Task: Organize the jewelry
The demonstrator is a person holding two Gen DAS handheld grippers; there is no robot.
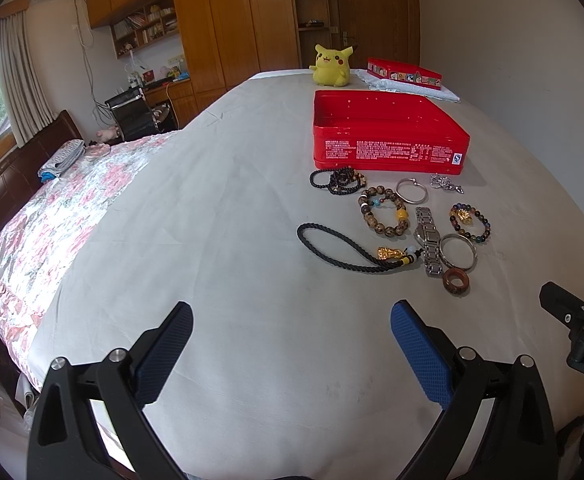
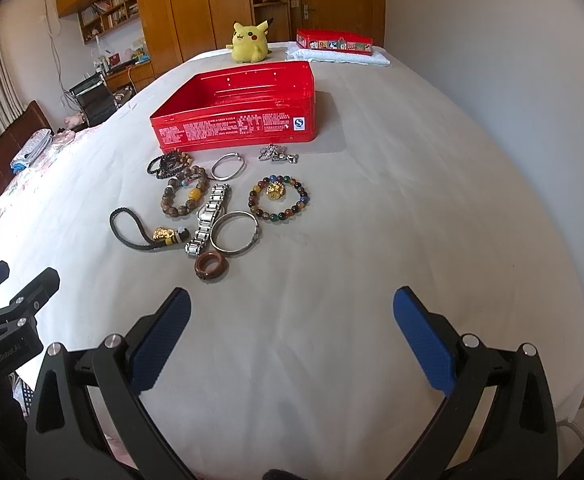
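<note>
An open red tin (image 1: pixel 390 148) (image 2: pixel 235 130) stands empty on the white bed sheet. Several pieces of jewelry lie in front of it: a silver watch (image 2: pixel 209 218), a brown wooden ring (image 2: pixel 211 267) (image 1: pixel 456 282), a multicolour bead bracelet (image 2: pixel 279 198), a brown bead bracelet (image 1: pixel 384 216), silver bangles (image 2: pixel 233 232), dark bead strands (image 1: pixel 338 180), a silver chain (image 2: pixel 277 154) and a black cord with a gold charm (image 1: pixel 356 250). My left gripper (image 1: pixel 292 316) hovers open, nearer than and left of the pile. My right gripper (image 2: pixel 292 304) hovers open just short of the wooden ring. Neither holds anything.
A yellow plush toy (image 2: pixel 249 42) sits beyond the tin. A second red tin (image 2: pixel 334 42) rests on folded white cloth at the far edge. A floral quilt (image 1: pixel 71 208) covers the bed's left side. A white wall runs along the right.
</note>
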